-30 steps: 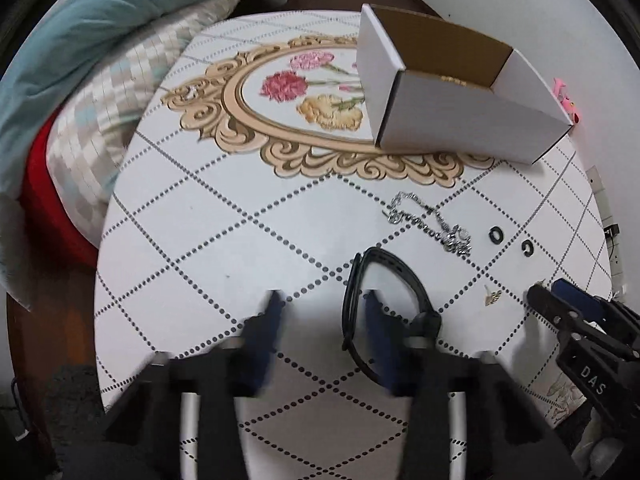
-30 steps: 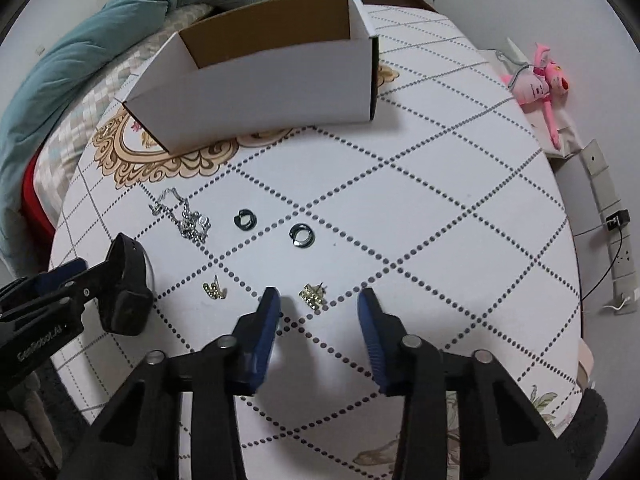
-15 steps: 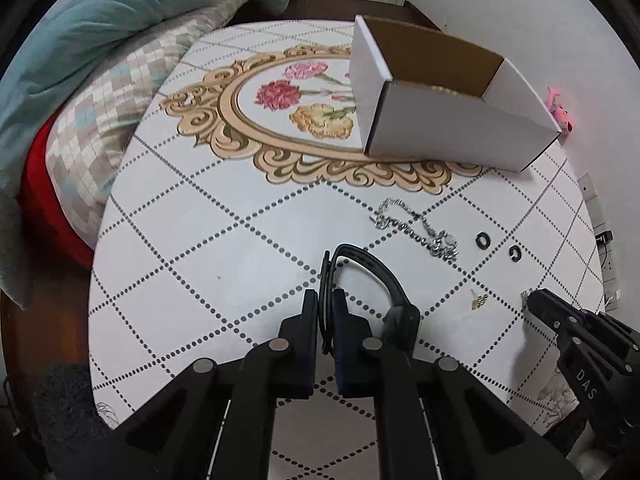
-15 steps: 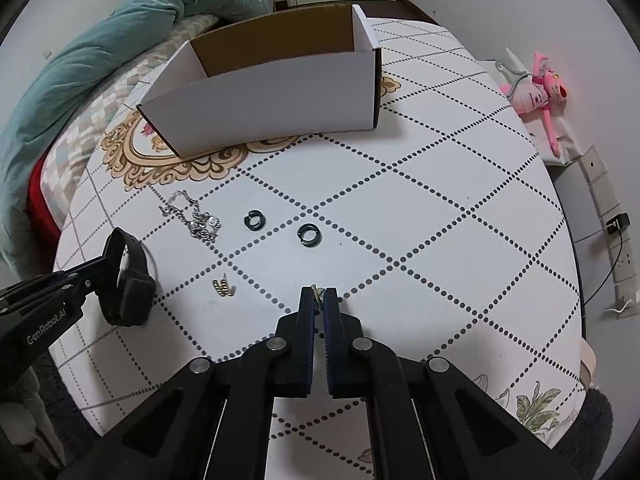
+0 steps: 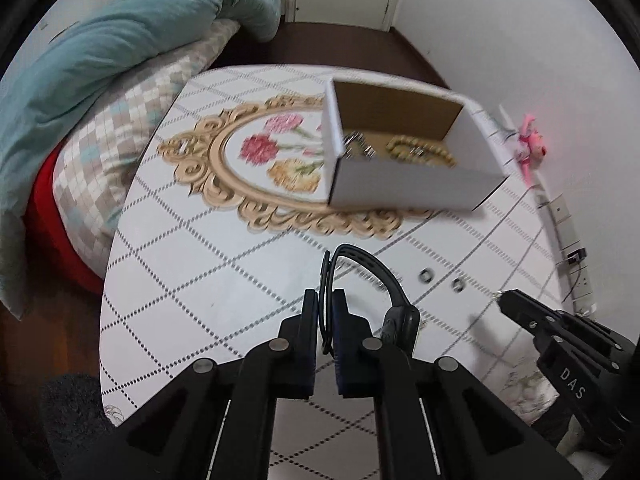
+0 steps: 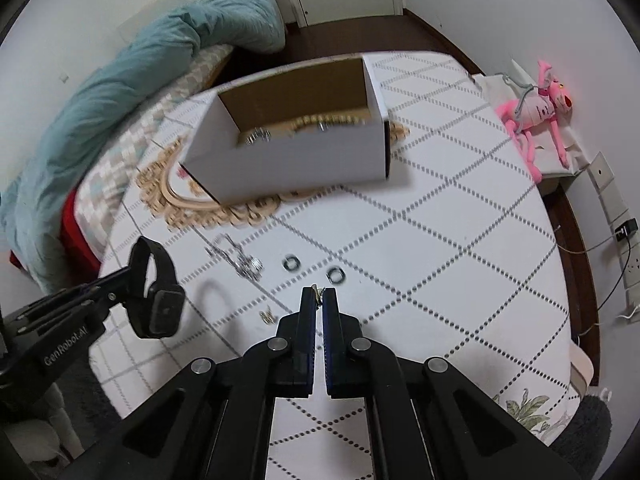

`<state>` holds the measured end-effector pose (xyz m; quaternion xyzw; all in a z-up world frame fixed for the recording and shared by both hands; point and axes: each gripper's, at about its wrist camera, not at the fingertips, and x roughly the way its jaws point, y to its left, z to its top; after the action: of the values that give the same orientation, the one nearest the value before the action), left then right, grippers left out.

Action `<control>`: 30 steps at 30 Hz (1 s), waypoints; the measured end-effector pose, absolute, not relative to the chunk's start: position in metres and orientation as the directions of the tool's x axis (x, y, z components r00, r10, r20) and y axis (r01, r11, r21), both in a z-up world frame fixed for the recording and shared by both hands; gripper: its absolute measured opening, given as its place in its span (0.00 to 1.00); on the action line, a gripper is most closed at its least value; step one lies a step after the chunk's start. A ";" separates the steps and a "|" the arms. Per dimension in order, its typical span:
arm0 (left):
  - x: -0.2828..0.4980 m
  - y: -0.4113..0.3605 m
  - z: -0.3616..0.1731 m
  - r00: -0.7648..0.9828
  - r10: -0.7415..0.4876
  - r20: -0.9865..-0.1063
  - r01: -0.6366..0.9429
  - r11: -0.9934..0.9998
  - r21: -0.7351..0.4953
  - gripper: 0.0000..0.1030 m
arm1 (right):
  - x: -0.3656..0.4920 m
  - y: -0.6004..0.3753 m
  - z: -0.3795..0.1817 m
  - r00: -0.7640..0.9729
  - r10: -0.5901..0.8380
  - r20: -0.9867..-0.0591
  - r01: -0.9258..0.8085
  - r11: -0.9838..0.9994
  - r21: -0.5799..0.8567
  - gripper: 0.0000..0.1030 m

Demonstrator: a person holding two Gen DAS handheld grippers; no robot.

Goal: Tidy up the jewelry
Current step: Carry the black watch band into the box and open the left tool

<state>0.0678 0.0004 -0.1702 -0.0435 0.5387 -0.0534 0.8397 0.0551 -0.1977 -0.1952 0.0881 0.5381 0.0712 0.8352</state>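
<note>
My left gripper (image 5: 326, 298) is shut on the strap of a black smartwatch (image 5: 374, 276) and holds it above the table; the watch also shows in the right wrist view (image 6: 156, 292). My right gripper (image 6: 318, 294) is shut on a small gold earring (image 6: 317, 292), lifted off the table. A white cardboard box (image 6: 296, 152) stands at the back with gold and silver jewelry inside (image 5: 416, 150). On the table lie a silver chain (image 6: 240, 258), two dark rings (image 6: 291, 263) (image 6: 335, 275) and another gold earring (image 6: 267, 315).
The round table (image 6: 440, 240) has a dotted diamond cloth with a gold floral medallion (image 5: 256, 152). A bed with a teal duvet (image 5: 100, 68) lies to the left. A pink plush toy (image 6: 536, 116) and power sockets lie to the right.
Both grippers closed, the left on the watch strap and the right on the gold earring, then lifted them off the table and moved toward the box.
</note>
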 end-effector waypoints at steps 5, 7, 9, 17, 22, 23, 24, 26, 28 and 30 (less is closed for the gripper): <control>0.089 -0.012 -0.145 0.432 -0.195 -0.880 0.082 0.981 -0.177 0.04 | 0.074 -0.200 -0.158 0.461 0.254 -0.850 -0.054 0.965 0.258 0.03; 0.107 -0.019 -0.137 0.419 -0.238 -0.876 0.097 0.971 -0.218 0.04 | 0.087 -0.201 -0.145 0.480 0.262 -0.837 -0.066 0.962 0.263 0.03; 0.125 -0.023 -0.132 0.410 -0.264 -0.873 0.107 0.965 -0.241 0.04 | 0.107 -0.205 -0.134 0.491 0.276 -0.826 -0.073 0.958 0.277 0.03; 0.202 -0.033 -0.137 0.352 -0.263 -0.898 0.121 0.965 -0.235 0.04 | 0.192 -0.214 -0.134 0.446 0.297 -0.844 -0.058 0.951 0.304 0.03; 0.229 -0.036 -0.151 0.283 -0.255 -0.924 0.102 0.966 -0.236 0.12 | 0.232 -0.216 -0.156 0.367 0.298 -0.881 -0.063 0.953 0.296 0.03; 0.233 -0.036 -0.154 0.263 -0.250 -0.932 0.090 0.968 -0.234 0.12 | 0.236 -0.216 -0.160 0.351 0.296 -0.889 -0.064 0.954 0.292 0.03; 0.236 -0.037 -0.155 0.255 -0.245 -0.935 0.083 0.969 -0.232 0.12 | 0.242 -0.216 -0.166 0.319 0.302 -0.898 -0.066 0.953 0.297 0.03; 0.238 -0.036 -0.157 0.247 -0.239 -0.939 0.070 0.971 -0.229 0.12 | 0.247 -0.219 -0.175 0.275 0.310 -0.910 -0.048 0.950 0.309 0.04; 0.241 -0.034 -0.156 0.255 -0.219 -0.942 0.059 0.976 -0.211 0.31 | 0.248 -0.220 -0.180 0.251 0.307 -0.918 -0.050 0.951 0.305 0.14; 0.240 -0.031 -0.154 0.280 -0.157 -0.947 0.039 0.988 -0.153 0.63 | 0.245 -0.220 -0.181 0.255 0.295 -0.921 -0.051 0.955 0.292 0.30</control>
<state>0.2400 -0.0307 -0.1537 -0.0497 0.5970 -0.0613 0.7984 0.2452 -0.2204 -0.1809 0.1015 0.6004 0.1100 0.7856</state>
